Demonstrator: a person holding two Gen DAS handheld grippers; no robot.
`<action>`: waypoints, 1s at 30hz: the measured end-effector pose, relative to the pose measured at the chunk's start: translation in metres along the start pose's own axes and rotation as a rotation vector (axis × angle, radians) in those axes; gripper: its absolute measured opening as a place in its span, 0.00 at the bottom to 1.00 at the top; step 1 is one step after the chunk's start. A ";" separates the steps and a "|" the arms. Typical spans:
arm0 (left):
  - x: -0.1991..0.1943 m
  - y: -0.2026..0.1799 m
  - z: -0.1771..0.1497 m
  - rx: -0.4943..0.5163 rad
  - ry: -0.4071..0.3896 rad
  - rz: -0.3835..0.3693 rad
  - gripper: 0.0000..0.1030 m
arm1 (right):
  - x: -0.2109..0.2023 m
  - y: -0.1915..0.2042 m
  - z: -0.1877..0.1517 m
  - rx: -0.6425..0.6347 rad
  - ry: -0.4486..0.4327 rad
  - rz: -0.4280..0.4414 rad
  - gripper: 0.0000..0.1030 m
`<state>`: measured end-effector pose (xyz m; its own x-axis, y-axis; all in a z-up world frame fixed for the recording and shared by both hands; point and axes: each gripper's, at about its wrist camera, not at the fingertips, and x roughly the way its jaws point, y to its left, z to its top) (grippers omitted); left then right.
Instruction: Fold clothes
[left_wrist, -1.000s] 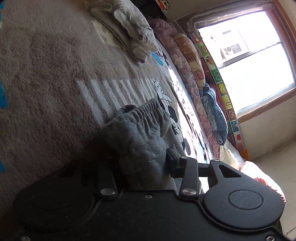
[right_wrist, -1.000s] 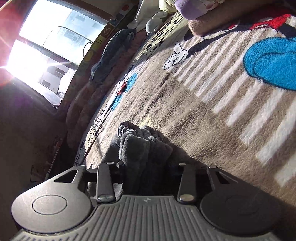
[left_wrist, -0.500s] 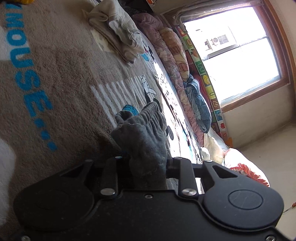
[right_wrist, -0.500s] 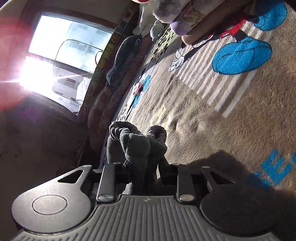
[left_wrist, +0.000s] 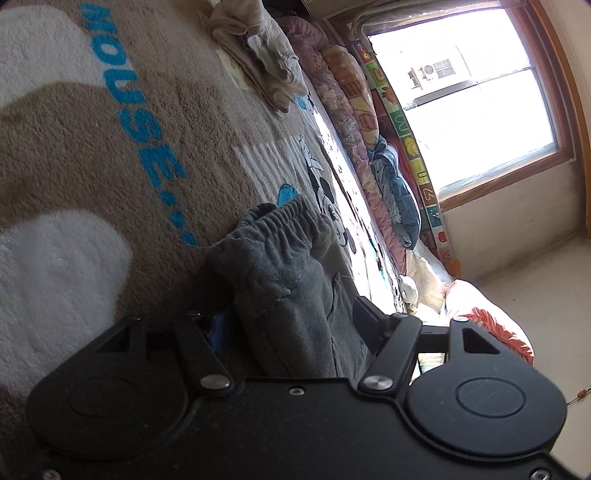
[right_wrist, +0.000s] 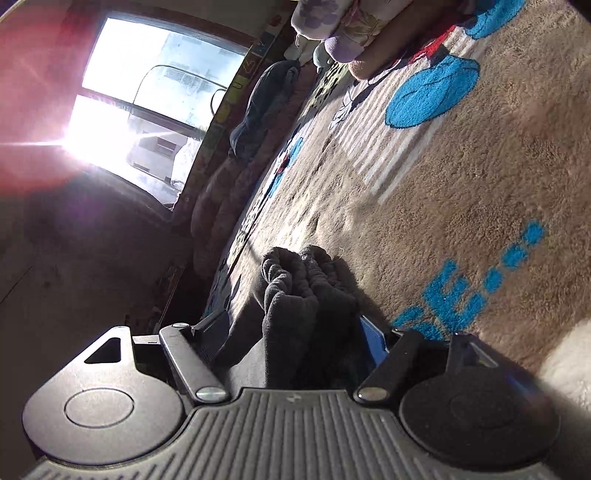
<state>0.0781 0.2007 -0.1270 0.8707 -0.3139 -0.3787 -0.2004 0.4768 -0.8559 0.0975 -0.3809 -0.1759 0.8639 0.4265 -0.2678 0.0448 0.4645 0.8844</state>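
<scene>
Two grippers share one grey garment over the brown blanket (left_wrist: 92, 155), the landmark here. Beyond the blanket's far edge, rolled quilts (left_wrist: 343, 92) line the window wall, and a pale folded pile (left_wrist: 266, 55) sits on it. The grey trousers (left_wrist: 284, 277) hang just above it, waistband bunched. The left gripper (left_wrist: 291, 317) has its jaws clamped on the cloth; the right gripper (right_wrist: 295, 328) likewise. Uneven pulling could likely slip the thick bunch free, spoiling the fold.
</scene>
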 end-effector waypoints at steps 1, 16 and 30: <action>0.000 0.000 -0.001 -0.004 -0.011 0.004 0.65 | 0.001 0.002 0.000 -0.029 0.009 -0.001 0.70; 0.008 -0.012 -0.016 0.083 -0.082 0.118 0.43 | 0.023 0.014 0.006 -0.214 0.019 -0.089 0.57; -0.006 -0.092 -0.044 0.334 -0.227 0.175 0.25 | 0.019 -0.002 0.017 -0.073 0.030 -0.003 0.54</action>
<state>0.0718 0.1227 -0.0609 0.9205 -0.0345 -0.3893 -0.2298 0.7578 -0.6107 0.1224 -0.3872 -0.1766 0.8483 0.4480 -0.2824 0.0095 0.5203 0.8539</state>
